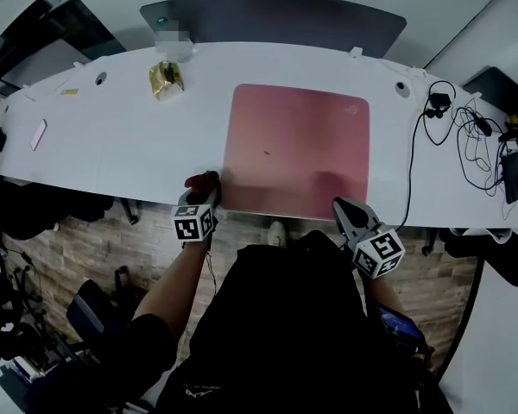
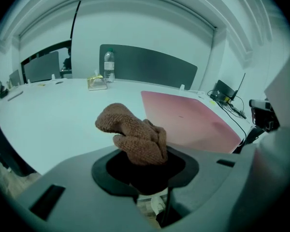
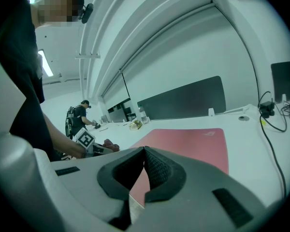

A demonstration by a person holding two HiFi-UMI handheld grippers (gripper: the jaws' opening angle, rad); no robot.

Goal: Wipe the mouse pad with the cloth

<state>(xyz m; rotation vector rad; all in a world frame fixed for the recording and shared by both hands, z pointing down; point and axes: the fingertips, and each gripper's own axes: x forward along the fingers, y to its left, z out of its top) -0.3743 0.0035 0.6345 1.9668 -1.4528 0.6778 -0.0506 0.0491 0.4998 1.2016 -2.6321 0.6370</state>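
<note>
A pink mouse pad [image 1: 298,149] lies flat on the white desk [image 1: 129,145], its near edge along the desk's front edge. My left gripper [image 1: 203,190] sits just off the pad's near left corner, shut on a bunched brown cloth [image 1: 201,182]. In the left gripper view the cloth [image 2: 133,137] bulges up out of the left gripper [image 2: 145,161], with the pad [image 2: 188,117] to its right. My right gripper [image 1: 345,210] hovers at the pad's near right corner. In the right gripper view that gripper [image 3: 145,153] is shut with nothing in it, over the pad [image 3: 193,141].
A yellow packet [image 1: 166,78] and a water bottle [image 2: 108,65] stand at the back left, before a dark divider panel [image 1: 272,20]. Black cables [image 1: 466,136] and a dark device [image 1: 515,175] lie at the desk's right end. A small white item [image 1: 39,134] lies far left.
</note>
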